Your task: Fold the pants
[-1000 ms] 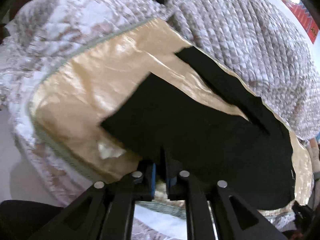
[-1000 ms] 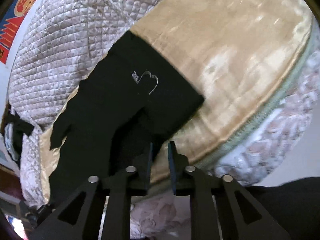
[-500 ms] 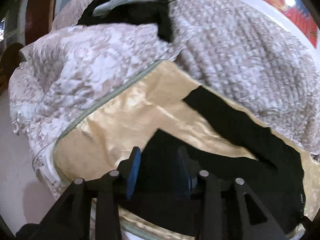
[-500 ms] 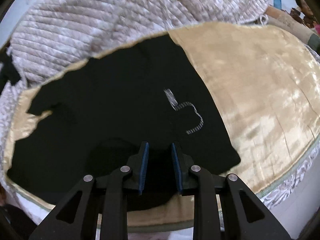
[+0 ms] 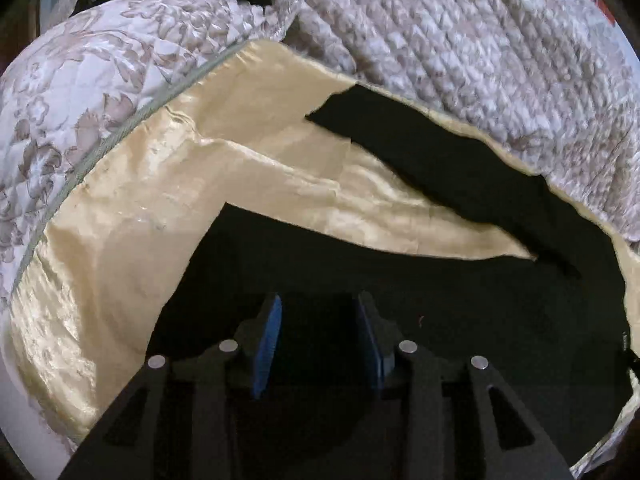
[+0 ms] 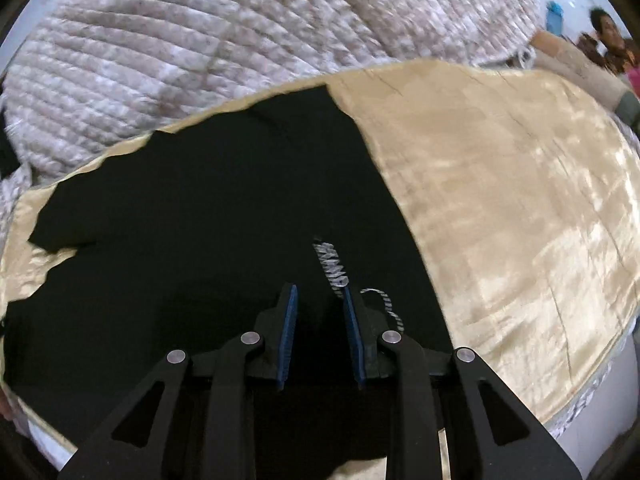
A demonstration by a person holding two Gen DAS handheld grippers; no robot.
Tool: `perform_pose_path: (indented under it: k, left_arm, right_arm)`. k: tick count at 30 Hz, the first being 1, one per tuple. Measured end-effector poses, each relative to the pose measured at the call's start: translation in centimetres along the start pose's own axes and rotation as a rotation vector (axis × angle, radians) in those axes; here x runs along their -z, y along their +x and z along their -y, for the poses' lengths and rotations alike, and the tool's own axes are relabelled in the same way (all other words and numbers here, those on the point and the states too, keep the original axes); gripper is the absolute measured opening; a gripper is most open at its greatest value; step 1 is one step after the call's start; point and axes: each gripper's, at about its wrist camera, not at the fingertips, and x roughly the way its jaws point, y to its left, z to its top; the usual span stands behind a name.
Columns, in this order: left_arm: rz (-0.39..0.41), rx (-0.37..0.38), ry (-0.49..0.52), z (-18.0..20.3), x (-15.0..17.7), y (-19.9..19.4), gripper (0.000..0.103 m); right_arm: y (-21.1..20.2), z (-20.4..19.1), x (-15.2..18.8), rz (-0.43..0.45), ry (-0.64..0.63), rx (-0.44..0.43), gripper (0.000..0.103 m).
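Black pants point(image 5: 400, 280) lie flat on a golden satin sheet point(image 5: 160, 200). In the left wrist view one leg runs under my left gripper point(image 5: 319, 300) and the other leg point(image 5: 440, 160) angles away along the quilt's edge. That gripper hangs open just above the near leg, nothing pinched between its blue pads. In the right wrist view the pants point(image 6: 220, 200) fill the middle, and a striped white drawstring point(image 6: 334, 268) lies by my right gripper point(image 6: 320, 290). Its jaws stand narrowly apart over the fabric, gripping nothing.
A bunched quilted blanket point(image 5: 480, 40) point(image 6: 200, 40) lies behind the pants. A floral bedcover point(image 5: 80, 80) drops off at the left. Bare golden sheet point(image 6: 500, 200) stretches right of the pants to the bed edge. A person point(image 6: 608, 32) sits far off at the upper right.
My left gripper let go of the pants leg's edge, opened, and moved in over the leg. My right gripper swung from the bed's edge to above the waist and spread slightly.
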Motion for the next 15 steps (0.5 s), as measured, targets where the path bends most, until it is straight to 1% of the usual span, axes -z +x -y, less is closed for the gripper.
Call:
perform_pose_path:
  k: [2, 4, 5, 6, 8, 9, 12, 15]
  left_arm:
    - [0.024, -0.024, 0.020, 0.9, 0.1, -0.5, 0.042]
    - [0.032, 0.011, 0.046, 2.3, 0.4, -0.8, 0.042]
    - [0.036, 0.034, 0.073, 3.6, 0.7, -1.0, 0.042]
    - [0.036, 0.050, 0.097, 4.5, 0.8, -1.0, 0.042]
    - [0.030, 0.097, 0.148, 6.6, 1.5, -1.1, 0.042]
    - [0.026, 0.123, 0.176, 7.7, 1.9, -1.1, 0.042]
    - [0.029, 0.161, 0.251, 9.7, 2.7, -1.6, 0.042]
    - [0.021, 0.185, 0.278, 10.6, 3.3, -1.7, 0.045]
  right_arm:
    - [-0.5, 0.1, 0.0, 0.019, 0.015, 0.003, 0.024]
    - [-0.8, -0.6, 0.0, 0.034, 0.006, -0.015, 0.024]
    - [-1.0, -1.3, -0.1, 0.037, -0.005, -0.045, 0.024]
    - [-1.3, -2.3, 0.0, 0.043, -0.028, -0.087, 0.024]
    - [-1.8, -4.4, 0.3, 0.054, -0.088, -0.134, 0.024]
    - [-2.1, -5.9, 0.5, 0.053, -0.140, -0.161, 0.024]
    - [-2.2, -8.9, 1.5, 0.048, -0.241, -0.199, 0.024]
    - [-2.1, -11.0, 2.2, 0.042, -0.305, -0.232, 0.025]
